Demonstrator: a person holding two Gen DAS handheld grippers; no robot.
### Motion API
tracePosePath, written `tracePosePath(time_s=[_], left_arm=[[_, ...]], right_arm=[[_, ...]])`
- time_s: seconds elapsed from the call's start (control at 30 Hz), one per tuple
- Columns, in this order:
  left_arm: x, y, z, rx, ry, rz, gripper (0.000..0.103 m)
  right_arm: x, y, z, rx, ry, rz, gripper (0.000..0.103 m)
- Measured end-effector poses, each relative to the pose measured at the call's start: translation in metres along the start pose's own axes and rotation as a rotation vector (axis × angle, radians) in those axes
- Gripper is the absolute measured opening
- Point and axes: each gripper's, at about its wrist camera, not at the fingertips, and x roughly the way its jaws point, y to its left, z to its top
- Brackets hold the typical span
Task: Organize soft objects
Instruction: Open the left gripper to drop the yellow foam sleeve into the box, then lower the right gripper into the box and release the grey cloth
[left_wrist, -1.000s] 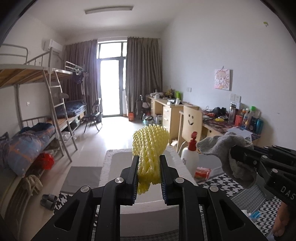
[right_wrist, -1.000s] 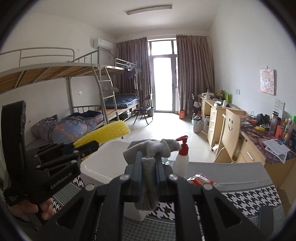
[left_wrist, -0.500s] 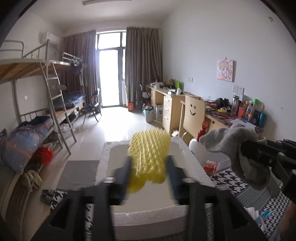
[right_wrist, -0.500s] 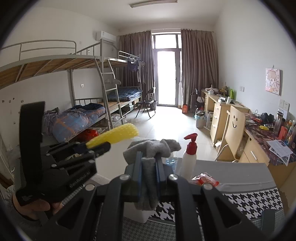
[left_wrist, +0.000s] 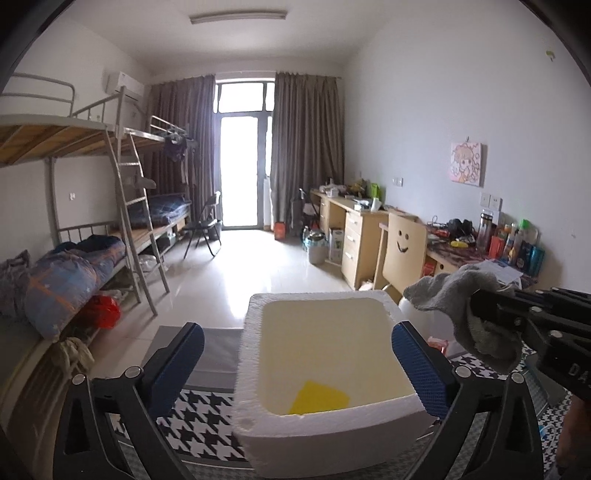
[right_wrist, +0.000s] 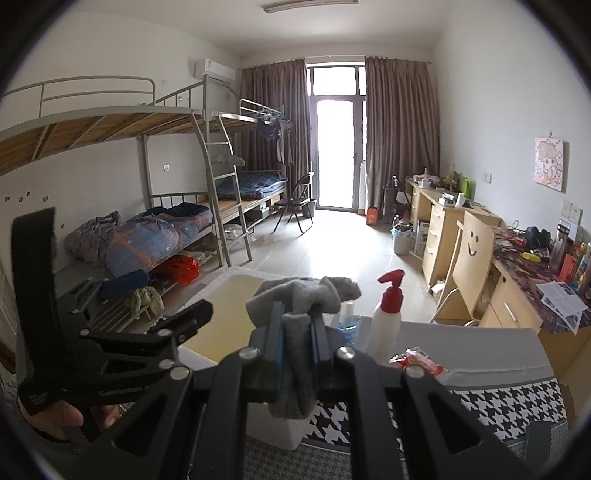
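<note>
Yellow foam net (left_wrist: 319, 398): lies flat at the bottom of the white foam box (left_wrist: 255, 373), toward its near wall; only a flat, angular patch of it shows above that wall. Nothing grips it.

Foam box: white expanded foam, grainy and pitted on the rim, rounded corners, smooth pale interior. It stands on the black-and-white houndstooth cloth (left_wrist: 201, 417) that covers the table.

Grey cloth (right_wrist: 301, 295): soft, fleecy fabric, bunched above the pads and hanging in a limp fold below them. It is held in the air to the right of the box, over the table.

Left gripper (left_wrist: 297, 350): jaws have just been opening and now stand wide apart, one blue ribbed pad at each side of the box, with nothing pressed between them. It points slightly downward into the box. In the right wrist view a hand (right_wrist: 64, 415) holds its handle at lower left.

Right gripper (right_wrist: 297, 334): jaws nearly together, clamped on the grey cloth, pointing slightly downward.

Beyond the cloth, on the table's far side: a white spray bottle (right_wrist: 386, 325) with a red trigger head, upright
</note>
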Motion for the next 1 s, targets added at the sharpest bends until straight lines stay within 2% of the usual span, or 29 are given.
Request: tracePosePath(time_s=[0.3,0.53,1.0], left_arm=[[-0.007,0.019,-0.001,-0.034,-0.022,0.077,0.102],[-0.013,0.023,-0.005,0.002,-0.025,0.082,0.102],[-0.017,0.044,-0.016,-0.039,-0.004,0.107,0.102]], right_arm=[[0.012,0.01,0.004,-0.02,0.018,0.023,0.015],[0.025,0.013,0.006,-0.016,0.052,0.049,0.015],[0.059,0.015,0.004,0.002,0.138,0.081,0.015]])
